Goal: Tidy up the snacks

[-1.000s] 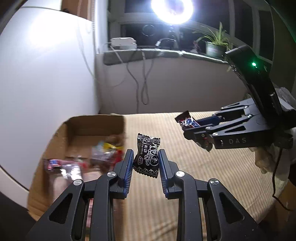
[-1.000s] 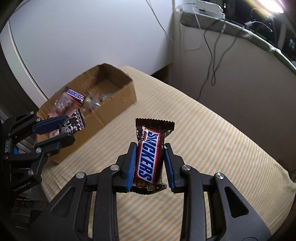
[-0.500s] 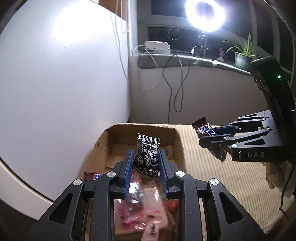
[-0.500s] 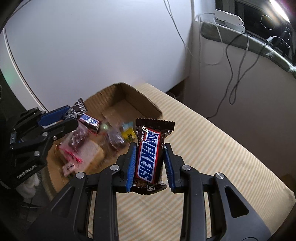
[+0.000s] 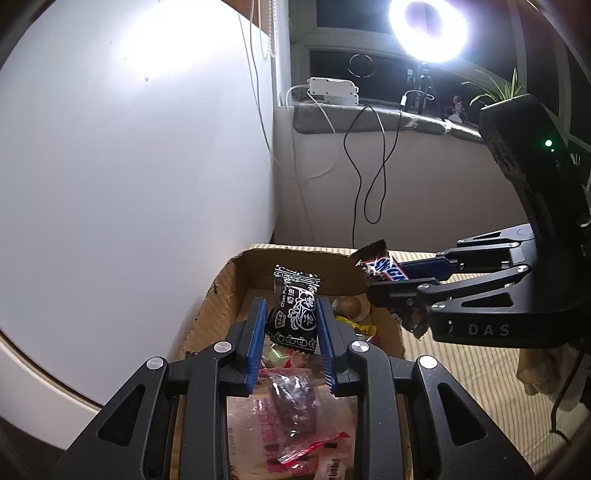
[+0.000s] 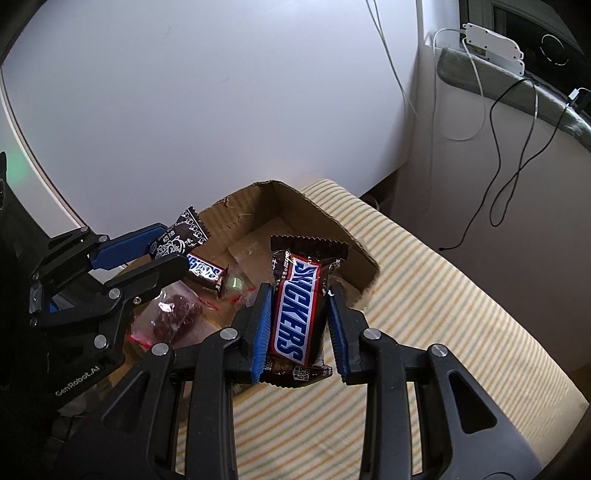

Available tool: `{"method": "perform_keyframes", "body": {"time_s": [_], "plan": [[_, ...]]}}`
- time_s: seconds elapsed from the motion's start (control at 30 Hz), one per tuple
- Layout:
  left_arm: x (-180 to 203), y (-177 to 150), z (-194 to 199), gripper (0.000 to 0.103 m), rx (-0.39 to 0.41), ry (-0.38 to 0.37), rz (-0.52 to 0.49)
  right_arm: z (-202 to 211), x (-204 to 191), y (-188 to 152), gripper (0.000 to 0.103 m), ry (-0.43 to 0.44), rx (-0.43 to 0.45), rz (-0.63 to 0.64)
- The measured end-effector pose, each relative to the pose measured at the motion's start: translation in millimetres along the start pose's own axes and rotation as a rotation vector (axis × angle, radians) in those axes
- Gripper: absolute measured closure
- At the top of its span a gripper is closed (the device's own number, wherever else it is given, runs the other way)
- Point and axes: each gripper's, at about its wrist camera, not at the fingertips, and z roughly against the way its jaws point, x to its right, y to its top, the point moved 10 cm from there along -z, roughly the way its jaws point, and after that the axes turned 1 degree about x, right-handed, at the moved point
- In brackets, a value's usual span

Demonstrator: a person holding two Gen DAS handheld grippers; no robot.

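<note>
Two grippers hang over one open cardboard box [image 6: 332,221], and each has one snack pinched between its blue pads. The left gripper [image 5: 291,325] is clamped on a black cream plum candy packet [image 5: 293,314] with white lettering, held upright above the middle of the box. The right gripper [image 6: 299,317] is clamped on a single Snickers bar [image 6: 295,314], brown wrapper with the blue logo running lengthwise, held over the box's near right corner, partly above the striped cloth [image 6: 443,314] that the box sits on.

From the left wrist view, the right gripper [image 5: 397,291] comes in from the right, its bar [image 5: 384,267] poking over the box's far right rim [image 5: 295,251]. From the right wrist view, the left gripper [image 6: 173,247] reaches in from the left with its black packet [image 6: 183,236] above the box's left side.

Inside the box I can count one more small Snickers bar [image 6: 205,273] lying flat, one clear packet with red edges holding a dark sweet [image 6: 173,317], and one round brownish sweet [image 5: 349,304] near the far wall. There are a few more wrappers with yellow and green in them, too jumbled to count.

On the window ledge: one white power strip [image 5: 334,90], one lit ring light [image 5: 428,26], and one potted plant [image 5: 498,92].
</note>
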Motion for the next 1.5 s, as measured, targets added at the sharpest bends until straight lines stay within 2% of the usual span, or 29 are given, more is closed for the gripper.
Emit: {"method": "perform_keyframes", "body": {"time_s": [0.67,0.8,0.97,1.03,1.07,1.3,1.5], "plan": [[-9.6,-1.8,-1.7,0.074,-0.008,0.021,0.008,-17.3,-2.4,3.3,0.073,-0.018,-0.012,0.032],[-11.2,-4.0,-1.6,0.073,-0.011,0.025,0.010,-15.9,2.5,2.5,0.053,-0.049,0.000,0.037],[-11.2,-5.7,2.0,0.060,-0.008,0.029,0.010,-10.4,6.0,0.5,0.050,-0.070,0.007,0.041],[-10.2,-6.1,4.8,0.058,-0.004,0.029,0.010,-7.0,6.6,-0.4,0.036,-0.083,0.014,0.046],[-10.1,-6.6,6.3,0.055,-0.001,0.030,0.011,-4.2,6.2,-0.4,0.034,-0.087,0.024,0.050],[-8.2,-6.6,21.3,0.042,0.019,0.035,0.027,10.0,2.4,-5.1,0.033,-0.113,0.044,0.076],[-7.4,-10.0,39.5,0.038,0.042,0.038,0.050,27.4,-2.1,-12.9,0.033,-0.127,0.071,0.081]]}}
